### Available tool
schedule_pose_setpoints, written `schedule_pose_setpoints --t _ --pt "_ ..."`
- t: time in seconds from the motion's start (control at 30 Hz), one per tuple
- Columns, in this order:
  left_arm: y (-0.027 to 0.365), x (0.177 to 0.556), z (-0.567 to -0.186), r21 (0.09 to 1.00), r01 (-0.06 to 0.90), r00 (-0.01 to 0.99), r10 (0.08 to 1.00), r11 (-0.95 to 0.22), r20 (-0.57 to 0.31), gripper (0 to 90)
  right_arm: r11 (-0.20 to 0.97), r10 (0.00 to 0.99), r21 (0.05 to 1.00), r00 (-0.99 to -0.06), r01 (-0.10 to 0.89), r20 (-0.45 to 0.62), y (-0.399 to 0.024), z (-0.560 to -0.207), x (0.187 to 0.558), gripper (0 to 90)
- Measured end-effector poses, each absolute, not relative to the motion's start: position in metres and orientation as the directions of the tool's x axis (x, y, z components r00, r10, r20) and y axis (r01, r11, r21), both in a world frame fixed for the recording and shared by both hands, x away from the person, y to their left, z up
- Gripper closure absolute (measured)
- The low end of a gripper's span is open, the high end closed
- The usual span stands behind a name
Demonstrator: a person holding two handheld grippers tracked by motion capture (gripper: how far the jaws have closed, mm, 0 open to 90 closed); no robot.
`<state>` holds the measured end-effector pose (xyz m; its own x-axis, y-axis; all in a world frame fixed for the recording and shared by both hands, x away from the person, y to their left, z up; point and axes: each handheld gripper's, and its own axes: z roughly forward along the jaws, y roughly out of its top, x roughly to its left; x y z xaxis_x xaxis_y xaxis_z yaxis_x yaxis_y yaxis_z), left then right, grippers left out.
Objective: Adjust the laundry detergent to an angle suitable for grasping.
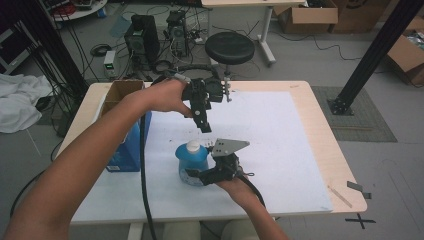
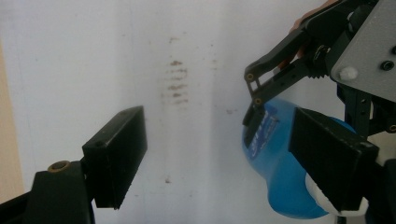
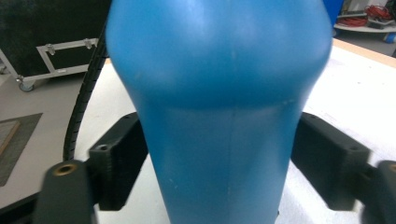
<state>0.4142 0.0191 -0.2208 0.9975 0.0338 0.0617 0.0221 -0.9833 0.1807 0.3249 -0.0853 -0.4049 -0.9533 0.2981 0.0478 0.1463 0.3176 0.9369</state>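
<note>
A blue bottle [image 1: 192,161] with a white cap [image 1: 193,146] stands upright on the white sheet [image 1: 270,145]. My right gripper [image 1: 194,176] reaches in from the near side, and its black pads sit against both sides of the bottle's body [image 3: 219,70]. In the right gripper view the bottle takes up the gap between the jaws. My left gripper [image 1: 205,128] hangs above and just behind the bottle, pointing down, open with nothing between its jaws [image 2: 219,158]. The left gripper view has the bottle [image 2: 280,186] at lower right, partly behind one jaw, with a right gripper finger [image 2: 253,122] on it.
An open blue cardboard box [image 1: 125,140] stands at the table's left edge, close to my left forearm. A black cable [image 1: 145,190] trails from the left gripper over the near edge. Beyond the far edge are a black stool [image 1: 230,47] and computer towers [image 1: 142,37].
</note>
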Motion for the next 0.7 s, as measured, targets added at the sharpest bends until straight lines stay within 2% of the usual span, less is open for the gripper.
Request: schedule_pose_setpoints --t 0.3,0.7 --pt "0.0180 0.4140 -0.2207 0.180 0.022 0.997 0.034 -0.983 0.063 20.5 0.313 0.294 0.939 -0.955 0.142 0.047 -0.0847 -0.4047 0.3244 24.3" --pt "0.0180 0.4132 -0.2207 0.177 0.020 0.997 0.032 -0.984 0.064 20.7 0.310 0.272 0.942 -0.961 0.131 0.044 -0.0833 -0.4045 0.3255 32.6"
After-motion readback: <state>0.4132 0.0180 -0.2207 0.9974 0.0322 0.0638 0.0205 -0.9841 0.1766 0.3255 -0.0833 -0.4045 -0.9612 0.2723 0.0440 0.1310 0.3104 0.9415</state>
